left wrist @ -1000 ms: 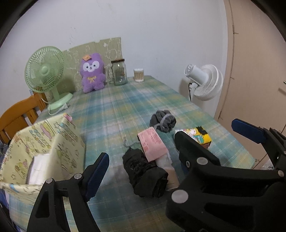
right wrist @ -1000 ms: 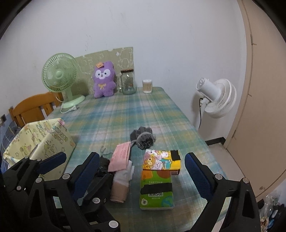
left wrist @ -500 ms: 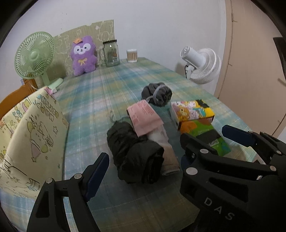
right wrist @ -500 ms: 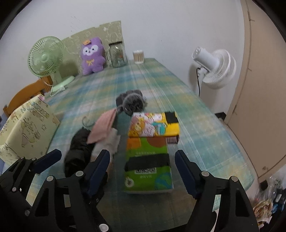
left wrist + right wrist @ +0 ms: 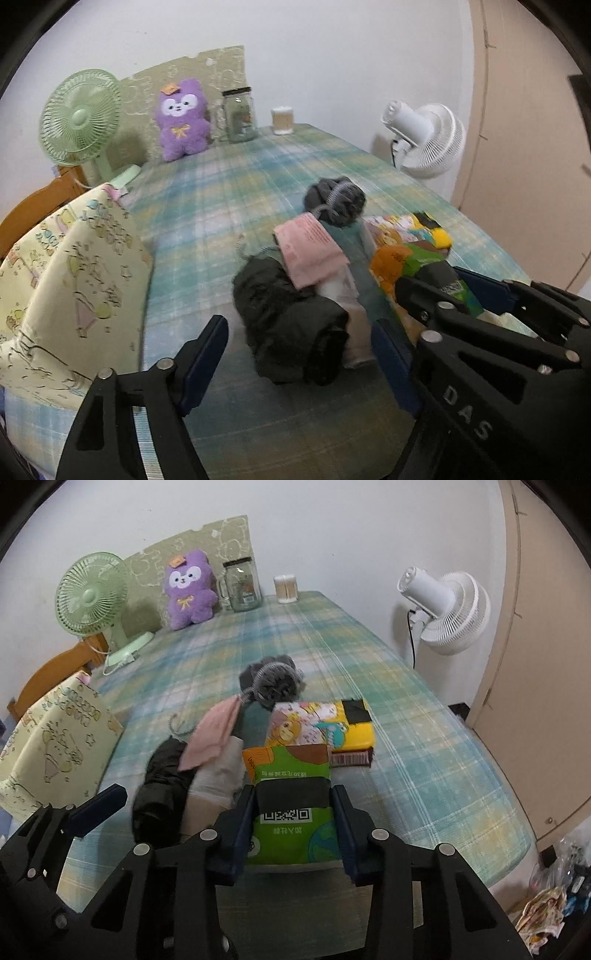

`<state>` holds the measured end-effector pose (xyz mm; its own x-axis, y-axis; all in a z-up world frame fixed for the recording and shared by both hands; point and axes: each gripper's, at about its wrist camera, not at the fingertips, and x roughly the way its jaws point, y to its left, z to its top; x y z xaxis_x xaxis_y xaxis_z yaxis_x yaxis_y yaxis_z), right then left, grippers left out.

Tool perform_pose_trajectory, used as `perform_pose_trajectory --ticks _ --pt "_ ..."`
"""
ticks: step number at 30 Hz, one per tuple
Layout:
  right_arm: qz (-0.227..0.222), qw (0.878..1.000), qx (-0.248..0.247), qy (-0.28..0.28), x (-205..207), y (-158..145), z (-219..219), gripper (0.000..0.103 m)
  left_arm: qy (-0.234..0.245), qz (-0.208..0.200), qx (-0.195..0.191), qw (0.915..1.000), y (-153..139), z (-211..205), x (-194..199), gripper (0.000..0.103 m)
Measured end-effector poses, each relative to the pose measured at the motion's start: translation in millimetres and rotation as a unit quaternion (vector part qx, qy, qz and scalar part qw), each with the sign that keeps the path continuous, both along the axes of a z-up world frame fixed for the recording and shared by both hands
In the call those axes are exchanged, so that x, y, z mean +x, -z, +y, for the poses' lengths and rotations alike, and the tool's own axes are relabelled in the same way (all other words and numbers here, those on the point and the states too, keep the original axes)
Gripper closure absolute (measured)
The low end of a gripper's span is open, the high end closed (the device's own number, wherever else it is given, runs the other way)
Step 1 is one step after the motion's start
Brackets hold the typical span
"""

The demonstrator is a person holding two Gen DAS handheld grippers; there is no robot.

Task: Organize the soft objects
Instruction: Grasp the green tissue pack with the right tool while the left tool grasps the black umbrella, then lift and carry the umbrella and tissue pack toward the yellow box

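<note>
free: far tablecloth (image 5: 332,635) | blocked: left, patterned box (image 5: 74,280); centre, likely clothes pile (image 5: 295,317)

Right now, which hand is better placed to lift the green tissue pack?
Right. The right gripper has its fingers on both sides of the green tissue pack and is closing on it. The left gripper frames the black bundle instead.

"DAS" on right gripper (image 5: 436,295) body.
</note>
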<state>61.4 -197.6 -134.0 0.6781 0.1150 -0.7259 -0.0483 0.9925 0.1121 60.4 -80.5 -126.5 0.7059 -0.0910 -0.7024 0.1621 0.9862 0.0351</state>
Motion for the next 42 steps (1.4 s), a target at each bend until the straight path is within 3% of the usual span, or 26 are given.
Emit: perform_pose_trajectory --ticks 6,9,11,15,19,42 --pt "-0.010 1.000 -0.006 -0.013 3 -10 14 0.060 -0.006 -0.006 -0.016 0.9998 -5 9 4 0.037" --pt "-0.011 1.000 -0.012 -0.016 7 -11 21 0.060 0.013 0.008 -0.050 0.9987 -4 15 9 0.052" --pt "-0.007 1.000 -0.014 -0.017 10 -11 24 0.060 0.018 0.018 -0.063 0.9977 -2 19 13 0.055" --pt "-0.001 1.000 -0.018 -0.016 13 -10 28 0.060 0.030 0.022 -0.068 0.9970 -2 21 13 0.072" --pt "-0.001 1.000 -0.021 -0.015 11 -12 32 0.060 0.035 0.021 -0.070 0.9967 -4 23 11 0.079" --pt "-0.061 0.998 -0.015 -0.003 -9 -74 43 0.060 0.030 -0.047 -0.061 0.9966 -67 33 -9 0.081"
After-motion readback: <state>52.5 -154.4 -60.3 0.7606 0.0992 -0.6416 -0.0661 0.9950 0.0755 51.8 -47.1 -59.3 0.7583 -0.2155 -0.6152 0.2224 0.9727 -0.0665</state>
